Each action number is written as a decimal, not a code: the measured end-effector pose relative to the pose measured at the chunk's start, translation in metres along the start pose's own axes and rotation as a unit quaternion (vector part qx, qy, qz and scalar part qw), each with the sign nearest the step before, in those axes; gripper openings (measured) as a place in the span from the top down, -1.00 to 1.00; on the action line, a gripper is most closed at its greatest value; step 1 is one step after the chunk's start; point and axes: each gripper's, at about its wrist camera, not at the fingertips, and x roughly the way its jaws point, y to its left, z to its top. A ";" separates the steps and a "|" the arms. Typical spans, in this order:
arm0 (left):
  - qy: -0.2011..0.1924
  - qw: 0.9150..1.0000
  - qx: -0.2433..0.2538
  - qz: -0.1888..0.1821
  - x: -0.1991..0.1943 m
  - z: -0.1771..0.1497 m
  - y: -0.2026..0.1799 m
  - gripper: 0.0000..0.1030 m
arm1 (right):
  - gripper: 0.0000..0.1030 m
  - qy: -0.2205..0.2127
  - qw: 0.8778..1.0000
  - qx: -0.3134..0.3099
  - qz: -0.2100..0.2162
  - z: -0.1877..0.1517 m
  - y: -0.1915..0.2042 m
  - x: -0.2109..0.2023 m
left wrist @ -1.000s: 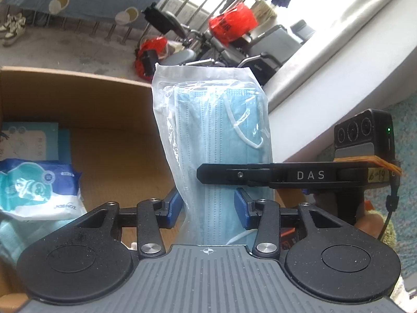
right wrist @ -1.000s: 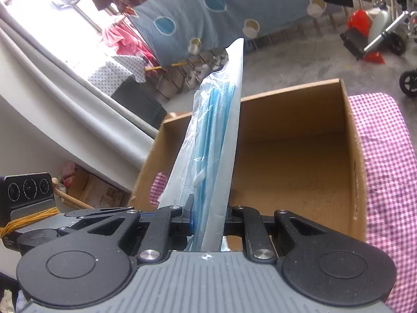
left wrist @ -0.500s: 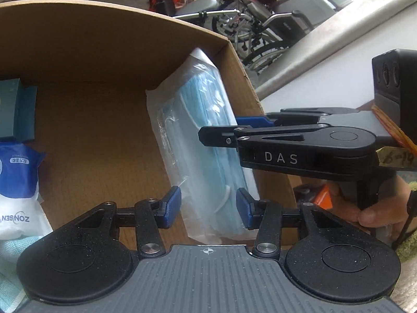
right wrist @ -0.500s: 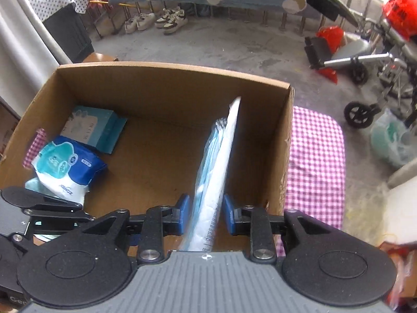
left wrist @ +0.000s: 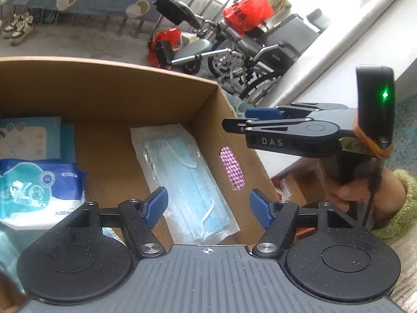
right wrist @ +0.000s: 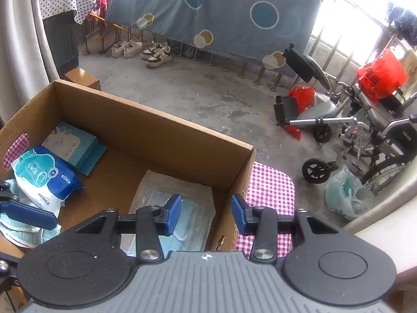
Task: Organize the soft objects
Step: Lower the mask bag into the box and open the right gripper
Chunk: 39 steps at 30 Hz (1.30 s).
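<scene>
Left gripper (left wrist: 208, 206) jaws opening, nothing clamped; right gripper (right wrist: 206, 215) jaws opening too, empty. Mask pack (left wrist: 182, 180) lies flat on the floor of the cardboard box (left wrist: 109, 88), against its right wall, released by both. Wipes pack (left wrist: 36, 190) and teal tissue box (left wrist: 31, 138) sit at the box's left side. Checked cloth (right wrist: 271, 190) covers the desk beside the box
</scene>
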 end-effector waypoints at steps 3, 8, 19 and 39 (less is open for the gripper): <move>-0.018 1.000 0.006 -0.005 -0.021 -0.006 0.000 -0.41 | 0.13 -0.004 1.000 -0.011 -0.004 0.003 0.008 -0.005; -0.047 0.999 0.003 -0.003 -0.041 -0.010 -0.002 -0.66 | 0.13 0.011 1.000 -0.016 0.014 0.004 0.023 -0.004; -0.086 0.995 -0.001 0.052 -0.099 -0.056 0.031 -0.99 | 0.13 0.197 0.962 -0.006 0.189 -0.020 0.081 0.081; -0.122 0.989 -0.051 0.069 -0.142 -0.101 0.071 -0.99 | 0.11 0.217 0.960 0.046 0.173 -0.019 0.061 0.091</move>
